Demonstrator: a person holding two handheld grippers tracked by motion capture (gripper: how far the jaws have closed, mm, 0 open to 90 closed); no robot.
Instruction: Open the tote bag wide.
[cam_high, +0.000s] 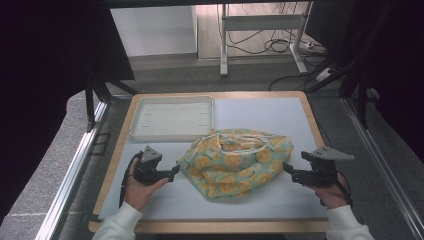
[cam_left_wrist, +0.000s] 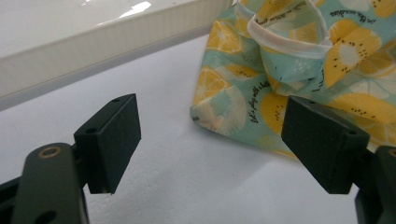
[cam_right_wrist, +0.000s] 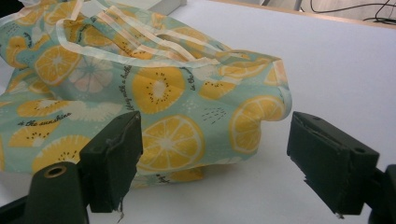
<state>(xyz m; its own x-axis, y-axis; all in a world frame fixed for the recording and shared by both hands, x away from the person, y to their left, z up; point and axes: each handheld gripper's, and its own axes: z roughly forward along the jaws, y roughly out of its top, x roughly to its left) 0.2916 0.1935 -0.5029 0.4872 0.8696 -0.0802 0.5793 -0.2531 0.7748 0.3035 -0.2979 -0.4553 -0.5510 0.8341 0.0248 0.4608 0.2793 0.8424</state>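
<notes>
On either side of the heap: left gripper (cam_high: 174, 171) and right gripper (cam_high: 285, 167), both level, jaws spread wide and gripping nothing, apparently poised to take opposite edges. Between them, mid-table: one cloth bag (cam_high: 235, 161), soft crumpled cotton, mint ground printed with orange and lemon slices, pale tape binding (cam_left_wrist: 285, 42) along the rumpled opening. Behind it, toward the left: shallow white tray (cam_high: 137, 124), rectangular, rigid. Beneath all: smooth pale mat (cam_high: 280, 112) on a wood-edged table (cam_high: 118, 154).
</notes>
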